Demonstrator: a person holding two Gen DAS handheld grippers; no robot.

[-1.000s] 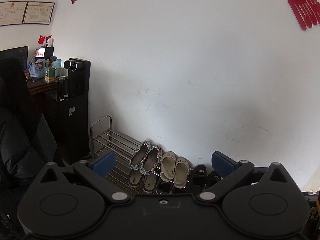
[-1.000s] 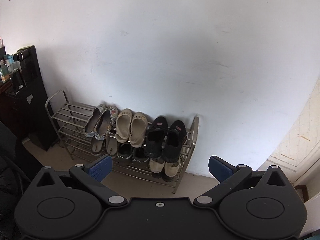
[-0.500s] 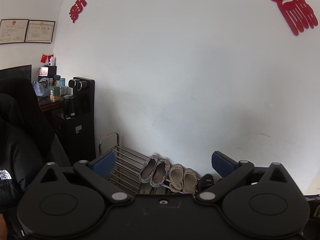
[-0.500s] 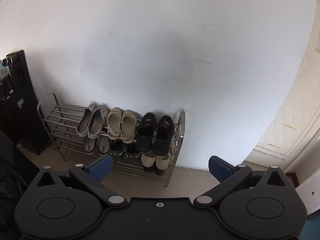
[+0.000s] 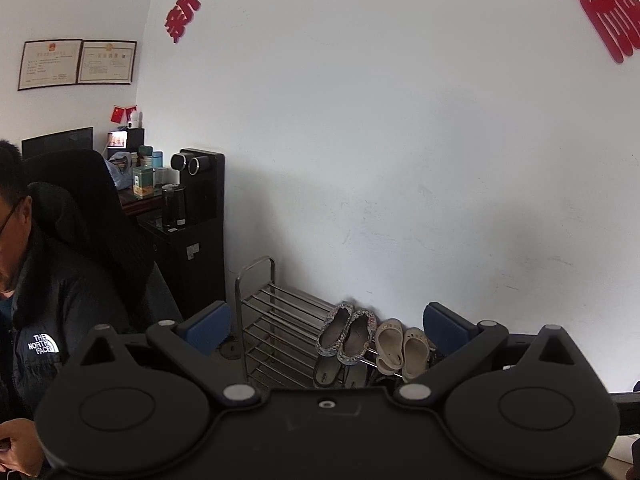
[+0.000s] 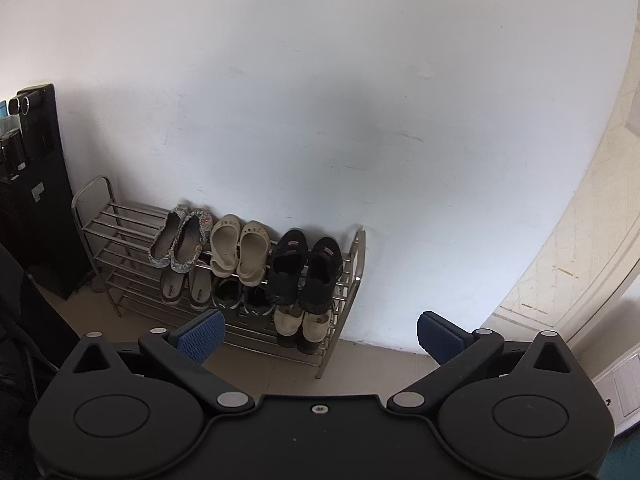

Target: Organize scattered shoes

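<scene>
In the left wrist view, the left gripper (image 5: 326,322) hides the right end of the shoe rack (image 5: 280,320), so only two pairs on top show well there. The shoes below are dark and hard to make out. A man in a black coat (image 5: 60,300) is cut off at the left edge.

The right wrist view shows the whole shoe rack (image 6: 120,236) against the white wall (image 6: 320,100). The top shelf holds three pairs side by side: flowery flats (image 6: 180,238), cream clogs (image 6: 240,250) and black sneakers (image 6: 306,266). Below them sit three more pairs: gray slippers (image 6: 186,286), dark sneakers (image 6: 242,300) and tan shoes (image 6: 304,326). That makes twelve shoes. The left end of the rack has bare bars.

The left gripper is wide open and holds nothing. The right gripper (image 6: 318,332) is wide open too, with nothing in it, well away from the rack.
</scene>
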